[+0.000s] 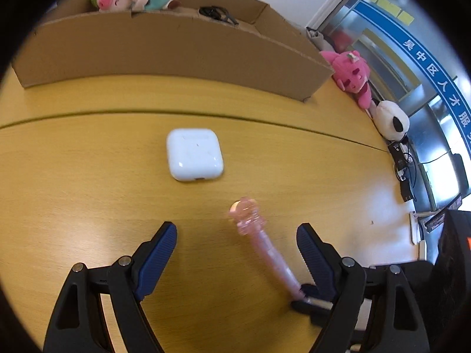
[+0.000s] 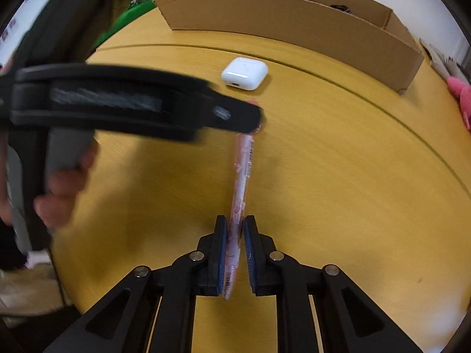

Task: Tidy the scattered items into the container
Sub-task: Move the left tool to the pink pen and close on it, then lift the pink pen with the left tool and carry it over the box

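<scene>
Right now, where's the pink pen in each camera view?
Left wrist: pink pen low and right of center, slanting down to the right gripper clamping its lower end.
Right wrist: pen runs up the center from the shut fingers, its top hidden behind the left gripper.
Shared landmark: the white case just beyond the pen.

Pink wrapped pen (image 2: 243, 176) clamped in jaws above table, white earbud case (image 1: 194, 154) lying flat, open cardboard box (image 1: 176, 50) behind

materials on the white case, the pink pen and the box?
White case: looks like glossy hard plastic, with sharp highlights. Pink pen: translucent plastic, apparently in clear wrap with a barcode. Box: matte brown corrugated cardboard, raw cut edges.
</scene>
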`<state>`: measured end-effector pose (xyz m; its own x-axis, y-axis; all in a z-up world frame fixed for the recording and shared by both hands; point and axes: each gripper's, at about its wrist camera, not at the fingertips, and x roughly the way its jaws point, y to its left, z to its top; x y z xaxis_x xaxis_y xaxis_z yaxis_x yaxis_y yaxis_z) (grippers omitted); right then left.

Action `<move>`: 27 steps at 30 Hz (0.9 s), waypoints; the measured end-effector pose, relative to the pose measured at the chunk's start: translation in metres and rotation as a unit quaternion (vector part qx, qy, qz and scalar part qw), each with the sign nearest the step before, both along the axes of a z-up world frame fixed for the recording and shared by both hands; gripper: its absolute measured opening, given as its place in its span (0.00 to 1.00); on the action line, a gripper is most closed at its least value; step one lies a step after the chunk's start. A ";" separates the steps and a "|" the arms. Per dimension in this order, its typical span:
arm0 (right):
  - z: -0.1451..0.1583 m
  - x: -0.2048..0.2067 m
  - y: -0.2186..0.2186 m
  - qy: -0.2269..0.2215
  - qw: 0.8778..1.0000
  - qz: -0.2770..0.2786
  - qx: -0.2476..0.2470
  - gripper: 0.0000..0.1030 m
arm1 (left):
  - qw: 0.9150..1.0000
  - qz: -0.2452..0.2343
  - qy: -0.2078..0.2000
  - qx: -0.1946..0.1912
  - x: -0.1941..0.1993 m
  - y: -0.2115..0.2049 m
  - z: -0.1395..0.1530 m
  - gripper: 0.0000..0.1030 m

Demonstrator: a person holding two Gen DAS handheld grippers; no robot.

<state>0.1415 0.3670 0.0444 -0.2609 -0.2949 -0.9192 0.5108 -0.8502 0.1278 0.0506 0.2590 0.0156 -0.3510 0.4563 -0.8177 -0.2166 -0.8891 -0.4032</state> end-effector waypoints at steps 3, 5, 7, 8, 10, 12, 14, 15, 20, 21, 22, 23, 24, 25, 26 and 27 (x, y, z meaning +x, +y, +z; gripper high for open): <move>0.001 0.002 0.003 -0.006 1.000 -0.011 -0.013 0.11 | 1.000 0.010 -0.010 0.024 -0.005 0.007 -0.001 0.76; 0.001 0.004 0.006 -0.009 1.000 -0.012 -0.024 0.11 | 1.000 0.009 -0.008 0.021 -0.007 0.013 -0.001 0.75; 0.001 0.009 0.006 -0.010 0.999 -0.009 -0.032 0.11 | 1.000 0.001 -0.006 0.005 -0.004 0.022 -0.001 0.67; 0.001 0.010 0.006 -0.009 0.999 -0.008 -0.033 0.11 | 1.000 -0.003 -0.004 -0.001 -0.002 0.026 -0.001 0.62; 0.003 0.014 0.007 -0.006 0.999 -0.005 -0.033 0.12 | 1.000 0.000 0.000 -0.016 0.000 0.029 -0.002 0.53; 0.003 0.016 0.008 -0.005 0.999 -0.003 -0.036 0.13 | 1.000 0.005 -0.005 -0.014 -0.001 0.025 -0.003 0.30; 0.004 0.018 0.010 -0.003 0.999 -0.002 -0.040 0.13 | 1.000 0.014 -0.012 -0.004 -0.002 0.018 -0.005 0.23; 0.005 0.020 0.011 -0.002 0.999 -0.001 -0.041 0.14 | 1.000 0.015 -0.015 0.003 -0.002 0.015 -0.005 0.22; 0.007 0.026 0.012 -0.001 0.999 0.010 -0.046 0.15 | 1.000 0.012 -0.014 -0.004 -0.001 0.017 -0.005 0.22; 0.007 0.027 0.012 -0.001 0.999 0.012 -0.048 0.15 | 1.000 0.010 -0.013 -0.004 -0.001 0.017 -0.003 0.22; 0.008 0.029 0.012 0.001 0.999 0.012 -0.049 0.15 | 1.000 0.009 -0.010 -0.004 -0.001 0.018 -0.001 0.22; 0.010 0.030 0.014 0.004 0.999 0.011 -0.051 0.15 | 1.000 0.008 -0.006 -0.004 -0.001 0.018 0.001 0.21; 0.012 0.031 0.016 0.005 0.998 0.008 -0.057 0.15 | 1.000 0.008 -0.002 -0.002 -0.001 0.017 0.005 0.21; 0.013 0.031 0.017 0.006 0.998 0.007 -0.061 0.15 | 1.000 0.008 0.001 0.000 -0.001 0.016 0.008 0.21; 0.016 0.031 0.019 0.008 0.998 0.006 -0.065 0.15 | 1.000 0.009 0.005 0.002 -0.001 0.016 0.012 0.21; 0.018 0.032 0.021 0.010 0.997 0.003 -0.070 0.15 | 1.000 0.009 0.009 0.005 -0.002 0.015 0.016 0.21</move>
<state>0.1731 0.3876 0.0625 -0.2769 -0.4223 -0.8631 0.5202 -0.8211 0.2349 0.0488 0.2737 0.0314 -0.3741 0.4573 -0.8068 -0.2070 -0.8892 -0.4080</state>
